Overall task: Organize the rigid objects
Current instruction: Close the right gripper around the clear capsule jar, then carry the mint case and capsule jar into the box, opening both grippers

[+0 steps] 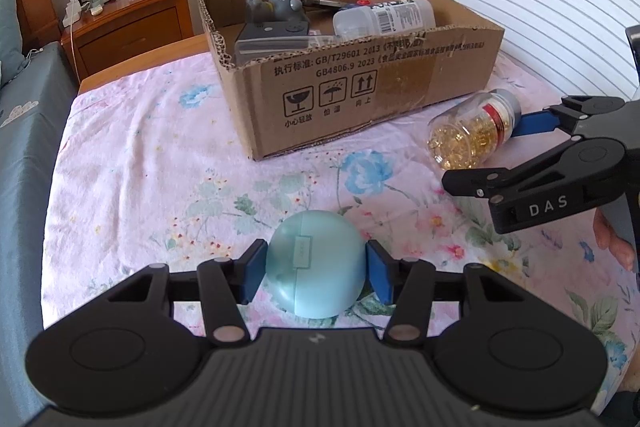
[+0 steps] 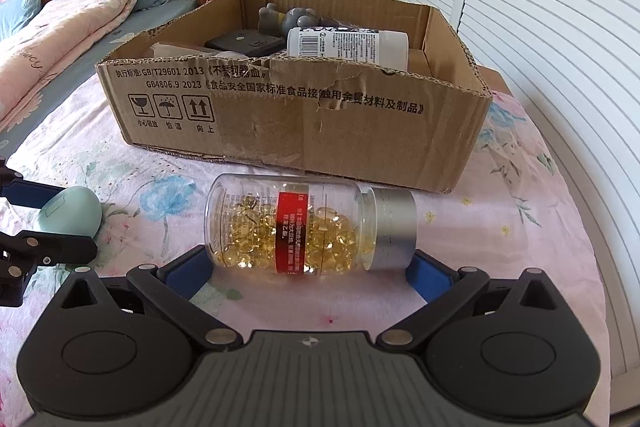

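Left gripper [image 1: 316, 269] clamped across smooth, rigid, probably slippery teal egg-shaped case [image 1: 315, 263]. Right gripper [image 2: 310, 273] spread wide astride capsule bottle [image 2: 308, 229]; best gripped mid-body, cardboard box [image 2: 280, 123] just beyond.

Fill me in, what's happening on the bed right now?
A person is tidying loose items into the cardboard box. The left claw is shut on the pale blue egg-shaped case, which sits on the floral sheet. The right claw is open, its fingers flanking the capsule bottle lying on its side in front of the box. Neither item is in the box yet.
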The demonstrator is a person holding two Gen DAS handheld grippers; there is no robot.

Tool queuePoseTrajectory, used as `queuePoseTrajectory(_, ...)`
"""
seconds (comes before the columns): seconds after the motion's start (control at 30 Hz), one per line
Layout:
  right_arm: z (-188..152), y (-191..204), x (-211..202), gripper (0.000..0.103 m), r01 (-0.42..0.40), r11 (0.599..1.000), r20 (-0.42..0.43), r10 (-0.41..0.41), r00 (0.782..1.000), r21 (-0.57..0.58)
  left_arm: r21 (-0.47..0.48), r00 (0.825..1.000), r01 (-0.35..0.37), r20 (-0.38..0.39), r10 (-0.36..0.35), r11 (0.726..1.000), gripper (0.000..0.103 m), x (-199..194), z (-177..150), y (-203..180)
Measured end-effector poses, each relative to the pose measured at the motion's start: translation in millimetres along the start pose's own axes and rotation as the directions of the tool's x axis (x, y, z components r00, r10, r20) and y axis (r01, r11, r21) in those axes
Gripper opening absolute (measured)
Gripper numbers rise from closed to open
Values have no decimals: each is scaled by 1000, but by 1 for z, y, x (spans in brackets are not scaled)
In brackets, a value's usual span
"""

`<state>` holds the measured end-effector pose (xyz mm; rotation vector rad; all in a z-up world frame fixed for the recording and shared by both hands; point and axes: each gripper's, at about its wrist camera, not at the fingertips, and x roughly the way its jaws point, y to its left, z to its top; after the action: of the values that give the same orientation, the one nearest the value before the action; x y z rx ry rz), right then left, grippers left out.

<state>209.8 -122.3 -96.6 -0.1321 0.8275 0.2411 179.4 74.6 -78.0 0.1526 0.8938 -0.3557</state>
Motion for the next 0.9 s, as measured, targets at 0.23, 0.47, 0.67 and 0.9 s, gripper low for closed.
queuePoseTrajectory(0.23,10,-1,7,103,8,1000,-23,-7,1000,10,-4,1000,1,8,-1,1000,53,1,0,0)
queuePoseTrajectory(0.47,19,3,6,103,30,999,-53,-28,998,26,-20,1000,-18,1,18,1000,76,3,-2,3)
queuePoseTrajectory(0.67,23,5,-1,103,30,999,-37,-28,999,39,-25,1000,-9,12,9,1000,75,3,-3,6)
queuePoseTrajectory(0.9,25,8,-5,99,64,998,-43,-63,997,27,-3,1000,7,5,-7,1000,69,2,-1,2)
